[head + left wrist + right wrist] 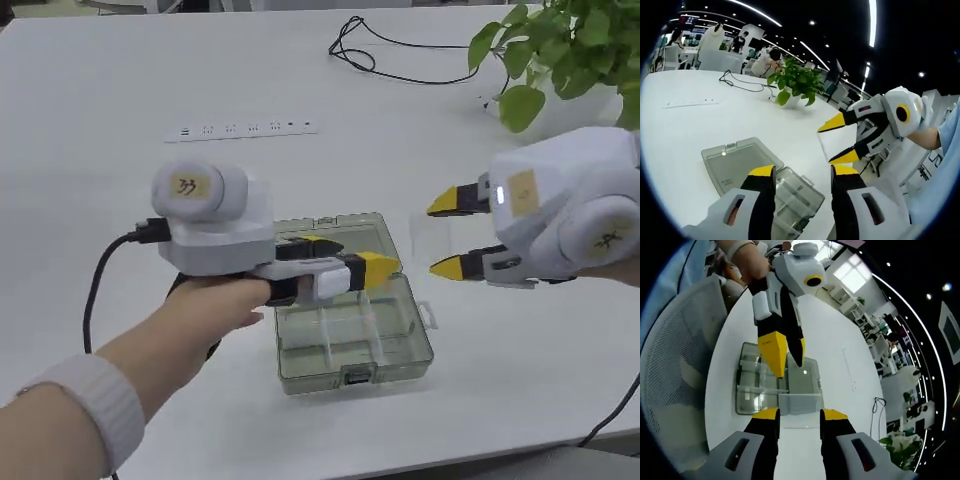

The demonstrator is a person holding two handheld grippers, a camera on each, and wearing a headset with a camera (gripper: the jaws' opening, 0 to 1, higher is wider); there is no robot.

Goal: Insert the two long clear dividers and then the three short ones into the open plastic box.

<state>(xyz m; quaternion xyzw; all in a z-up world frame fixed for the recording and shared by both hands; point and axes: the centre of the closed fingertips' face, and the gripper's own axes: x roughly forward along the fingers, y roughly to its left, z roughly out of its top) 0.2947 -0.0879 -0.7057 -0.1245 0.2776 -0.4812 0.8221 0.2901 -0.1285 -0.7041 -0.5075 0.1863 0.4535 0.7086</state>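
The open clear plastic box lies on the white table, its lid folded back, and clear dividers stand inside the base. My left gripper hovers over the box with its yellow-tipped jaws apart and nothing between them. To the right of the box, above the table, my right gripper points left and is shut on a clear divider. The divider spans the gap between the right gripper's tips, with the box and left gripper beyond it. The left gripper view shows the right gripper holding the divider above the box.
A white power strip lies behind the box, and a black cable loops at the far side. A potted plant stands at the back right. The table's near edge runs just below the box. A mesh chair stands beside the table.
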